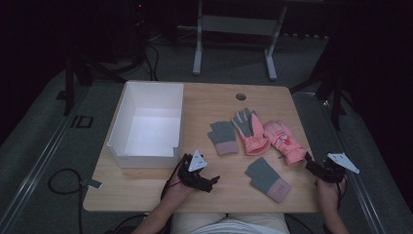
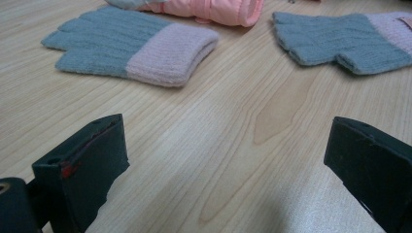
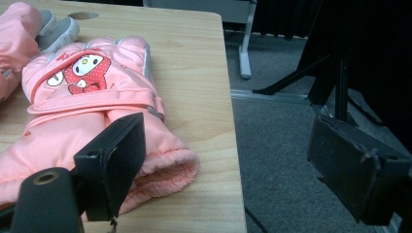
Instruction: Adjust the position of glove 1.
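Right of the box (image 1: pixel 146 124), pink glove (image 3: pixel 92 111) bears a cartoon patch, no readable writing; both grippers (image 1: pixel 214 181) (image 1: pixel 309 163) released, empty.

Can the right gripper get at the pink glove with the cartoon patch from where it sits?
Probably yes. The right gripper is open, right beside the cuff of the pink glove, at the table edge. Nothing lies between them, and its jaws are empty.
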`<act>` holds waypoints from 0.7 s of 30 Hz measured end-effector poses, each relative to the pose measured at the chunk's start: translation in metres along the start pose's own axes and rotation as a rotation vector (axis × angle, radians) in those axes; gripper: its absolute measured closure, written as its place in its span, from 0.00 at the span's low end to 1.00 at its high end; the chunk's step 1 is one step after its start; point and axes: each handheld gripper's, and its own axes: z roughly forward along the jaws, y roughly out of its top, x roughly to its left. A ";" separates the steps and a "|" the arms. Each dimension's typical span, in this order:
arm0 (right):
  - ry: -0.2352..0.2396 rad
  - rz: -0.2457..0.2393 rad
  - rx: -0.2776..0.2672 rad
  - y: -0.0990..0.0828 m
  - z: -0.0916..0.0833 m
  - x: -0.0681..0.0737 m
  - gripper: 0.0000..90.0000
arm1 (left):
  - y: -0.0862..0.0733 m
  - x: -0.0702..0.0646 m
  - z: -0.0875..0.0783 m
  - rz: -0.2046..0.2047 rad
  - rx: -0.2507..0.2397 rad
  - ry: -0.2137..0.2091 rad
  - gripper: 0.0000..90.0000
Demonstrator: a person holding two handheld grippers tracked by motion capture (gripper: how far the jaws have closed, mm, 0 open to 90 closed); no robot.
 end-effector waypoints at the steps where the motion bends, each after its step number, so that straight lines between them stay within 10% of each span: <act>1: 0.000 0.004 0.004 0.000 0.000 0.000 0.15 | 0.000 0.000 0.000 0.002 0.004 0.001 0.02; 21: 0.053 0.080 0.085 0.002 0.006 -0.008 0.16 | -0.001 -0.002 0.000 0.024 0.010 -0.005 0.02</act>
